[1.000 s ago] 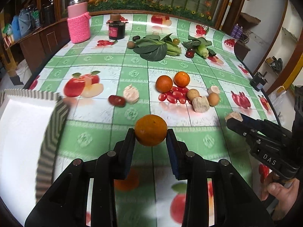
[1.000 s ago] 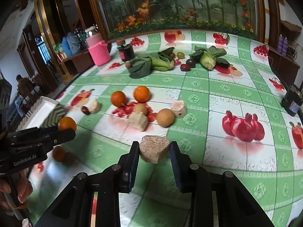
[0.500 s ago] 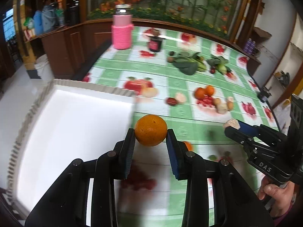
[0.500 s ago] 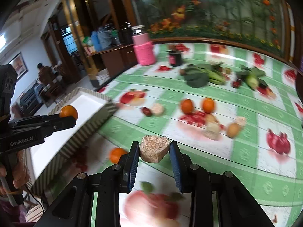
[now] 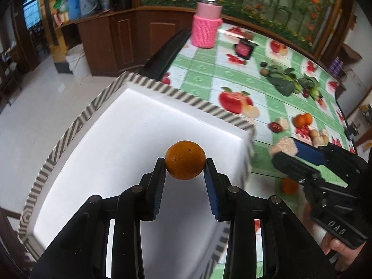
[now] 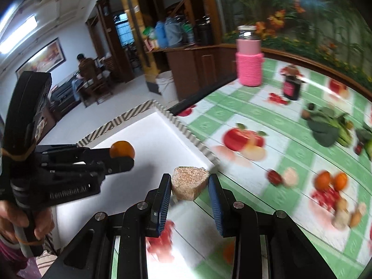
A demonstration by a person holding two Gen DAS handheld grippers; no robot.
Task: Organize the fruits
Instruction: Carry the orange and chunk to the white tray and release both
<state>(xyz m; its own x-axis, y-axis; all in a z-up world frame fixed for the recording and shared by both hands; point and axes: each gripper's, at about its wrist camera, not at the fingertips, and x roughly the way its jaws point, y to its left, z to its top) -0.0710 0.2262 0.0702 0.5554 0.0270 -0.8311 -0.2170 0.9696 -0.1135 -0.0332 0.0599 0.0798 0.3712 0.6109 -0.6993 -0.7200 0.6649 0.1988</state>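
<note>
My left gripper is shut on an orange and holds it above the white tray with a striped rim. My right gripper is shut on a tan fruit chunk just right of the tray's near corner. The right gripper with the chunk shows at the right of the left wrist view. The left gripper with the orange shows over the tray in the right wrist view. Two oranges, a red date and several small fruits lie on the table.
A pink wrapped jar and a dark jar stand at the table's far end. Leafy greens lie beyond the fruits. The tablecloth is green checked with printed fruit. A white bucket stands on the floor.
Both grippers have swung left with their loads. The left gripper with the orange is now over the tray's middle, and the right gripper with the chunk has come to the tray's edge.
</note>
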